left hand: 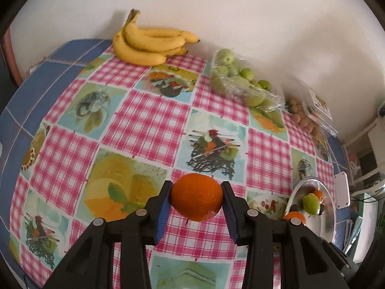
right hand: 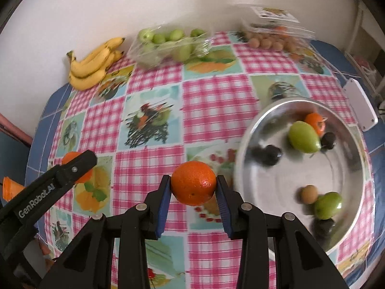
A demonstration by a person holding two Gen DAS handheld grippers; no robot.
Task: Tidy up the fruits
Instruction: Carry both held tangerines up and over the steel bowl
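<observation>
Both claws are loaded: the left gripper (left hand: 196, 198) pinches an orange (left hand: 196, 196), the right gripper (right hand: 193, 187) clamps another orange (right hand: 193, 186) beside the metal bowl (right hand: 259, 125).

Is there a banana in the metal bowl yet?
No, the metal bowl holds green fruits, an orange and small dark and brown fruits; the bananas lie by the wall.
</observation>
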